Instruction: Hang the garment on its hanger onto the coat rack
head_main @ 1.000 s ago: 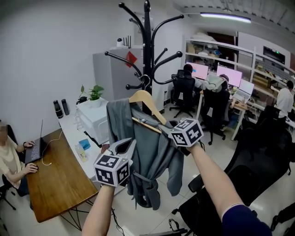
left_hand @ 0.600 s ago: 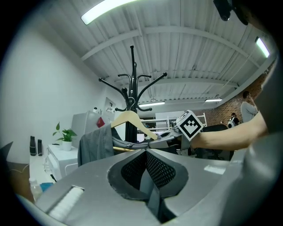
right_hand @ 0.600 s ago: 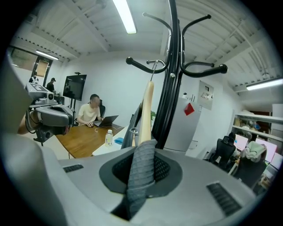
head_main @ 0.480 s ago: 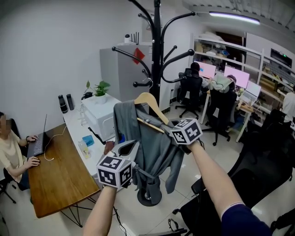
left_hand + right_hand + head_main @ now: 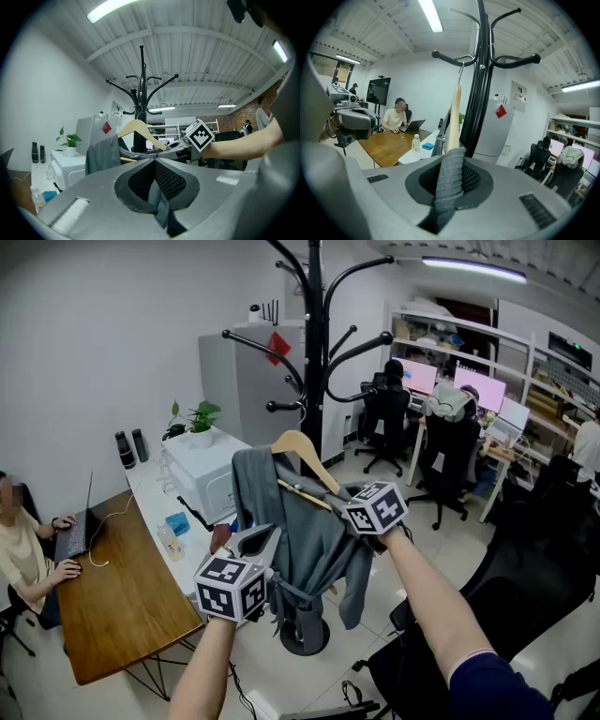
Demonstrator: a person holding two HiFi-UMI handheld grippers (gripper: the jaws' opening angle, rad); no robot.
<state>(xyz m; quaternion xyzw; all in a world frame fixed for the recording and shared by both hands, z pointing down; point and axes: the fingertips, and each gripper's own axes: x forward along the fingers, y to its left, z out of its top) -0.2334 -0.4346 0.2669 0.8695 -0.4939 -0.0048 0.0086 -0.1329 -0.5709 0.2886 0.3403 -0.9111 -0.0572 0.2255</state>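
A black coat rack (image 5: 313,343) stands in the middle of the room. A wooden hanger (image 5: 301,453) carries a grey garment (image 5: 314,545) just in front of the rack's pole. My right gripper (image 5: 336,495) is shut on the garment's shoulder over the hanger's right arm; in the right gripper view the grey cloth (image 5: 449,180) fills its jaws. The metal hook (image 5: 461,65) overlaps a low rack arm (image 5: 450,58); whether it rests there I cannot tell. My left gripper (image 5: 265,538) is lower, shut on a fold of grey cloth (image 5: 158,199).
A wooden desk (image 5: 122,601) with a person at a laptop (image 5: 23,554) is at the left. A white cabinet (image 5: 202,479) with a plant stands behind the rack. Black office chairs (image 5: 530,596) crowd the right. People sit at monitors (image 5: 441,395) at the back right.
The rack now stands a little higher and more to the right in the head view. Both grippers keep their hold, and the hanger stays just in front of the pole.
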